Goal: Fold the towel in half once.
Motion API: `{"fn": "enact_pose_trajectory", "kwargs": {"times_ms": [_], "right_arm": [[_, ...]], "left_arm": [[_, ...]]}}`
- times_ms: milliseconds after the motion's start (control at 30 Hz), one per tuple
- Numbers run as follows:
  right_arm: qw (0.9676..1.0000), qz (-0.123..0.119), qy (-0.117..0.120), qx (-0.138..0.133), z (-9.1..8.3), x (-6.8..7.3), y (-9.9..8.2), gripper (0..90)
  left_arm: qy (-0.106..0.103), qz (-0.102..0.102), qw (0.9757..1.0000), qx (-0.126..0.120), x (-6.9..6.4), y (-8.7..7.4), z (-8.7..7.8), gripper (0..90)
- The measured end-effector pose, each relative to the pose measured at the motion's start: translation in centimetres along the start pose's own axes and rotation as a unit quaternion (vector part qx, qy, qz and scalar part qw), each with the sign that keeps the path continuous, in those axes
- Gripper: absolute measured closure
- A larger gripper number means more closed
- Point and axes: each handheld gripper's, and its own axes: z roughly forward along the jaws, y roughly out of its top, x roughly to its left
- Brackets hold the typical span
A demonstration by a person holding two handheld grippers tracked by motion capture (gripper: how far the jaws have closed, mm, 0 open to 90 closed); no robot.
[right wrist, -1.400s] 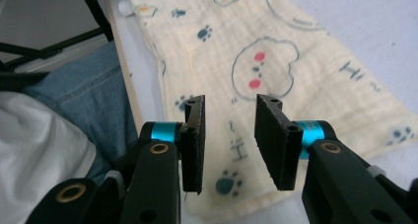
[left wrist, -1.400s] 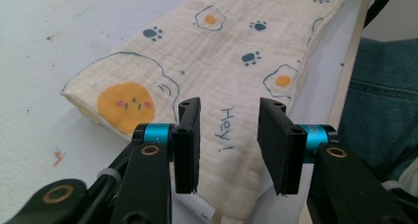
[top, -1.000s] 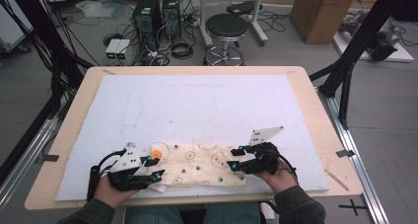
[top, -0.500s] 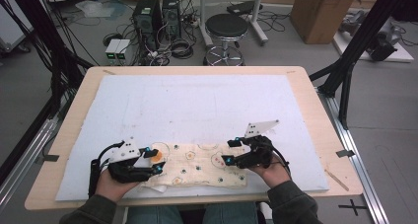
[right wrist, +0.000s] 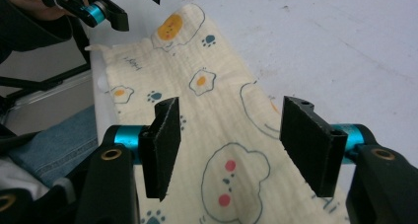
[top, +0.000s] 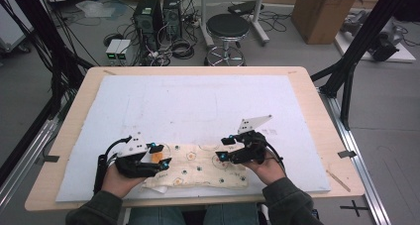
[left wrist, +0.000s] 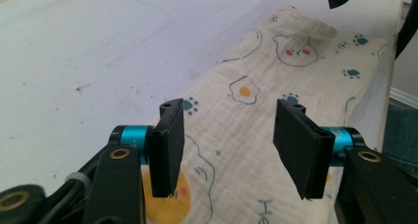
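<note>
Both grippers have lifted and drifted slightly apart since a second ago, when they sat lower at the ends of the cloth; the right gripper now hangs a little farther up the table.

Beyond the table stand a black stool, computer towers amid cables, and a cardboard box on the grey floor. A white mat covers most of the wooden table. On the mat's near edge lies the cloth, a cream strip printed with eggs, bears and paws, folded flat, its long axis running left to right across the person's front.

Each hand sits over one end: the left gripper above the left end, the right above the right, so either end is nearest its own hand. In both gripper views the jaws stand wide apart with nothing between them, the cloth spread beneath and running away toward the other gripper.
</note>
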Motion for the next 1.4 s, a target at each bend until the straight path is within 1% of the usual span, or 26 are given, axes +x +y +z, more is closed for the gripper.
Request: {"fn": "enact_pose_trajectory", "kwargs": {"times_ms": [33, 100, 133, 167, 233, 267, 333, 400, 433, 500, 567, 667, 700, 733, 767, 800, 867, 900, 967, 1033, 1067, 1133, 1233, 1300, 1367, 1400], "right_arm": [[1.0, 0.001, 0.002, 0.001, 0.2, -0.1, 0.2, 43.7], [1.0, -0.001, 0.006, 0.0, 0.5, -0.2, 0.6, 48.7], [1.0, 0.003, 0.005, 0.004, 0.8, -0.3, 0.9, 51.6], [0.9999, 0.004, 0.008, 0.006, 1.0, -0.3, 1.0, 54.9], [0.9999, 0.005, 0.013, 0.007, 1.6, -0.5, 1.4, 59.9], [0.9998, 0.01, 0.015, 0.011, 1.8, -0.6, 1.6, 62.9], [0.9995, 0.015, 0.021, 0.018, 2.6, -0.8, 1.9, 67.9], [0.999, 0.024, 0.028, 0.026, 3.3, -1.1, 2.1, 74.2], [0.9989, 0.025, 0.029, 0.027, 3.6, -1.3, 2.1, 75.5], [0.998, 0.042, 0.031, 0.036, 4.1, -1.5, 2.1, 80.5], [0.9973, 0.046, 0.032, 0.047, 4.8, -1.7, 2.1, 85.6], [0.9957, 0.056, 0.031, 0.067, 5.9, -2.1, 2.0, 89.4], [0.9955, 0.055, 0.031, 0.07, 6.1, -2.3, 1.9, 89.4], [0.9948, 0.06, 0.032, 0.076, 6.4, -2.3, 1.8, 89.4], [0.9945, 0.062, 0.029, 0.079, 6.6, -2.4, 1.7, 89.4], [0.9941, 0.063, 0.028, 0.084, 6.8, -2.5, 1.5, 89.4], [0.9923, 0.07, 0.023, 0.1, 7.1, -2.7, 1.3, 89.4], [0.9922, 0.069, 0.021, 0.102, 7.2, -2.8, 1.2, 89.4], [0.9912, 0.076, 0.015, 0.107, 7.2, -3.0, 0.9, 89.4], [0.9903, 0.083, 0.013, 0.111, 7.0, -3.3, 0.5, 89.4], [0.9901, 0.089, 0.014, 0.107, 6.8, -3.4, 0.3, 89.4], [0.9904, 0.091, 0.011, 0.103, 6.4, -3.5, 0.0, 89.4], [0.9909, 0.091, 0.01, 0.098, 5.7, -3.6, -0.6, 89.4], [0.9912, 0.095, 0.009, 0.092, 5.1, -3.7, -1.1, 89.4], [0.9913, 0.1, 0.004, 0.086, 4.3, -3.9, -1.7, 89.3], [0.9912, 0.102, 0.002, 0.085, 4.1, -4.0, -1.9, 89.4]], "left_arm": [[0.0, 0.0, 1.0, 0.0, 0.1, 0.2, 0.2, 48.8], [-0.003, -0.008, 0.9999, 0.006, 0.3, 0.6, 1.0, 53.2], [-0.003, -0.012, 0.9999, 0.008, 0.4, 0.7, 1.2, 55.3], [-0.005, -0.014, 0.9998, 0.016, 0.5, 1.0, 1.6, 57.0], [-0.011, -0.022, 0.9995, 0.022, 0.7, 1.3, 2.3, 62.0], [-0.01, -0.028, 0.9992, 0.026, 0.8, 1.5, 2.8, 65.5], [-0.012, -0.03, 0.9987, 0.04, 1.1, 1.7, 3.4, 72.1], [-0.019, -0.036, 0.9979, 0.051, 1.3, 1.8, 4.1, 82.3], [-0.021, -0.037, 0.9976, 0.055, 1.4, 1.8, 4.4, 85.3], [-0.023, -0.04, 0.9965, 0.07, 1.6, 1.7, 5.1, 88.1], [-0.022, -0.048, 0.9948, 0.087, 1.9, 1.6, 5.7, 89.1], [-0.015, -0.053, 0.9932, 0.102, 2.3, 1.3, 6.1, 89.2], [-0.013, -0.055, 0.9928, 0.106, 2.4, 1.3, 6.2, 89.2], [-0.01, -0.056, 0.9922, 0.11, 2.6, 1.2, 6.3, 89.3], [-0.008, -0.059, 0.9918, 0.113, 2.7, 1.1, 6.4, 89.3], [-0.004, -0.059, 0.9914, 0.117, 2.8, 1.0, 6.4, 89.3], [0.001, -0.061, 0.9903, 0.125, 3.0, 0.9, 6.6, 89.3], [0.002, -0.062, 0.9897, 0.129, 3.1, 0.7, 6.6, 89.3], [0.006, -0.069, 0.9884, 0.135, 3.3, 0.4, 6.6, 89.3], [0.004, -0.08, 0.9886, 0.128, 3.6, 0.0, 6.4, 89.3], [0.004, -0.08, 0.9885, 0.128, 3.6, 0.0, 6.3, 89.3], [0.01, -0.076, 0.9885, 0.13, 3.7, -0.1, 6.0, 89.3], [0.014, -0.077, 0.9884, 0.13, 4.0, -0.3, 5.6, 89.3], [0.017, -0.079, 0.9882, 0.13, 4.1, -0.5, 5.3, 89.2], [0.021, -0.076, 0.9879, 0.133, 4.3, -0.6, 4.9, 89.2], [0.022, -0.076, 0.9883, 0.13, 4.3, -0.8, 4.7, 89.2]]}}
